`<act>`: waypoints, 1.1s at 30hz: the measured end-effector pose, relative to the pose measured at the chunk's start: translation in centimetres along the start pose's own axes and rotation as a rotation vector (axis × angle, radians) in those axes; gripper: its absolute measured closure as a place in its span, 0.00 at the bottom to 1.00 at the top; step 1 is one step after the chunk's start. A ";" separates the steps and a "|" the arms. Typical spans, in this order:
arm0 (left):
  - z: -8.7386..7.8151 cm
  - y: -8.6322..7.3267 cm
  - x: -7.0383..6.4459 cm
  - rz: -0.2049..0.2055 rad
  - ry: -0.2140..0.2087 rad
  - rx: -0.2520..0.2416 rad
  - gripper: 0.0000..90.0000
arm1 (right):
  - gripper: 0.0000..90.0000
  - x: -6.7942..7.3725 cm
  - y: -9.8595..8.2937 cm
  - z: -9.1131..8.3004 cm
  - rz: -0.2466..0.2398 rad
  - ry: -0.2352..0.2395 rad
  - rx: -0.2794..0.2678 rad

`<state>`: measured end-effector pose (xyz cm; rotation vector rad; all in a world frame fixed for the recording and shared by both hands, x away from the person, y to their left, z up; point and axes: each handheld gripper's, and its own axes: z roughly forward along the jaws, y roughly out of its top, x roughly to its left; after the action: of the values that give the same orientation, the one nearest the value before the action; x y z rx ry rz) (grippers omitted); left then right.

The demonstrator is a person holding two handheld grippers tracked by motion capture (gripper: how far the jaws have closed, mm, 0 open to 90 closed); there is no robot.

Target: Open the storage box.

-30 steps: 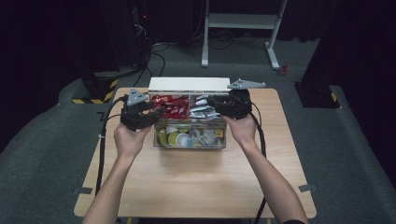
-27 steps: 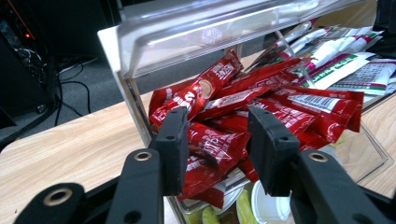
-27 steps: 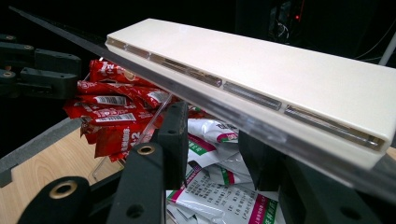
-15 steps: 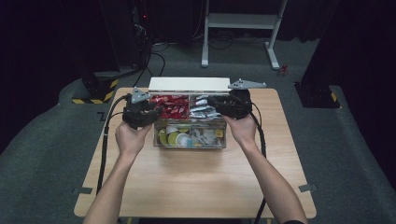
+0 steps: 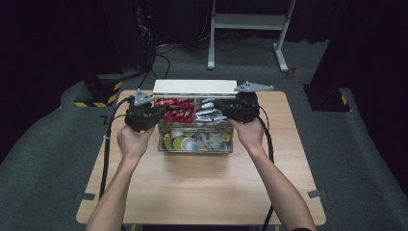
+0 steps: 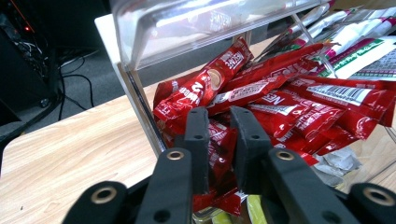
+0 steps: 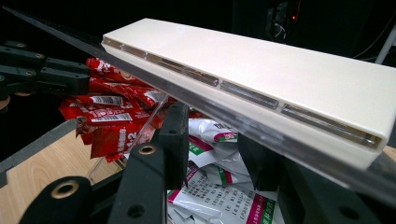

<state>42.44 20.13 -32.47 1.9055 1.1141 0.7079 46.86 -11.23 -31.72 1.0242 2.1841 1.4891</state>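
Over the red sachets in the clear box, the left gripper hangs nearly closed; whether the right gripper grips is unclear.

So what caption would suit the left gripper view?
Left gripper poised over red sachets inside a clear box.

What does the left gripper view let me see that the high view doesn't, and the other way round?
The left gripper view shows print and barcodes on the red sachets and the narrow gap between its black jaws. The high view shows the whole wooden table, both hands, the right gripper, the left gripper and the front compartments' round yellow items. Both show the clear box, its raised lid and white sachets.
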 end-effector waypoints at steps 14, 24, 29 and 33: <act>-1.8 0.2 -0.1 0.007 -0.033 -0.048 0.97 | 0.71 0.0 0.0 0.1 0.003 0.001 -0.002; -3.2 0.4 0.5 -0.013 -0.083 -0.079 0.97 | 0.71 -0.1 0.0 0.2 0.009 0.001 0.001; -4.0 0.4 0.3 0.000 -0.087 -0.089 0.97 | 0.70 -0.1 0.0 0.2 0.010 0.002 0.001; -4.3 0.4 0.5 -0.003 -0.089 -0.086 0.97 | 0.70 -0.1 -0.1 0.2 0.016 0.004 -0.002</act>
<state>39.51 22.01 -29.89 1.8442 1.0158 0.6521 47.05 -11.15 -31.90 1.0418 2.1817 1.5011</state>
